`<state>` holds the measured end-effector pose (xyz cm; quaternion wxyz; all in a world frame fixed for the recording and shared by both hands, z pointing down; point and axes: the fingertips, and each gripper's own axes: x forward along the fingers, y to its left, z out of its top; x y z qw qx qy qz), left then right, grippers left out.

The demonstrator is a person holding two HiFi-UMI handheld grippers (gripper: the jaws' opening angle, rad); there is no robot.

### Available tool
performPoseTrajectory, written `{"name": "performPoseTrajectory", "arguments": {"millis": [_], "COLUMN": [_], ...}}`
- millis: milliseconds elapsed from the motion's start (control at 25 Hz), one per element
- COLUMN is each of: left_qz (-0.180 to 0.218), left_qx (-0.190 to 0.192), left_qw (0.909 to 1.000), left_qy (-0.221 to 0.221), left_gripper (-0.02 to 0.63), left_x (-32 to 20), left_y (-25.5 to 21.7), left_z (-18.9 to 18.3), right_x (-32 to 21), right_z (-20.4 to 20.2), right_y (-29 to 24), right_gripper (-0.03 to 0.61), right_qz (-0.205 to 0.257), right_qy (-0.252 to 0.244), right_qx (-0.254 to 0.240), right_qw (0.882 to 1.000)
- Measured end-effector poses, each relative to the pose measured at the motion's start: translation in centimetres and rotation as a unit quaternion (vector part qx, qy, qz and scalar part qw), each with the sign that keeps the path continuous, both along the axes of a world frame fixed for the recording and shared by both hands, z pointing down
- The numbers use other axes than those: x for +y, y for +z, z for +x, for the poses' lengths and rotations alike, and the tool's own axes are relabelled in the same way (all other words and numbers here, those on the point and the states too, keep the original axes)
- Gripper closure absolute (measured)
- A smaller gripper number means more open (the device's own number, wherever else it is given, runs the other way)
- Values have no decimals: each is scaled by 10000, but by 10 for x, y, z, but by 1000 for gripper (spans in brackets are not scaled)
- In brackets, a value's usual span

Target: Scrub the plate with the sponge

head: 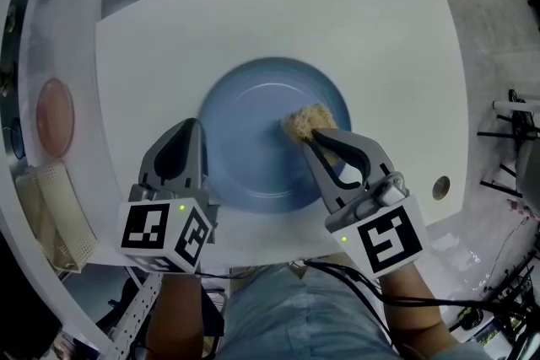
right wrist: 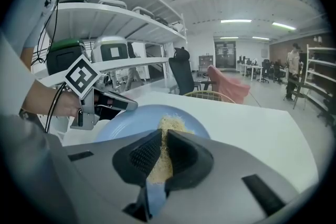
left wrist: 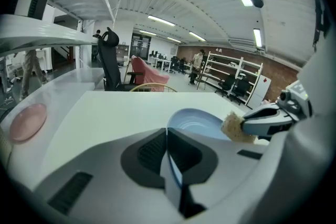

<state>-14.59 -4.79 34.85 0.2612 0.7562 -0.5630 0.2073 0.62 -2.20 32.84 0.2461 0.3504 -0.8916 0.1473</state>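
Blue plate (head: 253, 139) sits mid-table (head: 388, 46). Left hand-held gripper (head: 192, 131) is clamped on the plate's left rim. Right hand-held gripper (head: 315, 136) is closed on the tan sponge (head: 304, 120), which rests on the plate's right inner slope. Judgement: plate stiff, smooth, probably slippery and breakable, so the rim is the sensible anchor. Sponge looks light, fibrous, compressible; best pinched mid-body.

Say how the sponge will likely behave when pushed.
Probably soft: the sponge looks pinched thin in the right gripper. Its frayed, fibrous look suggests it's light and would drag, not glide, on the plate.
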Motion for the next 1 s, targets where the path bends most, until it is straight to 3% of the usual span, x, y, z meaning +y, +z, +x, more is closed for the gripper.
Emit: {"name": "performPoseTrajectory", "arguments": {"millis": [560,840,1000], "left_qz": [-3,245,639], "left_qx": [101,-86,-360], "left_qw": [9999,9992,9966], "left_qy": [-126,-314,-379], "left_gripper": [592,593,594], "left_x": [3,8,16], "left_y": [27,15,-17], "left_z": [-11,-19,-15], "right_x": [-9,-9,-6], "right_z": [-13,-11,-8], "right_y": [-2,-8,-26], "right_gripper": [538,538,538], "right_qz": [40,161,304], "right_qy": [-93,-56,-21], "right_qx": [72,-13,-252], "right_qw": [9999,9999,9992]}}
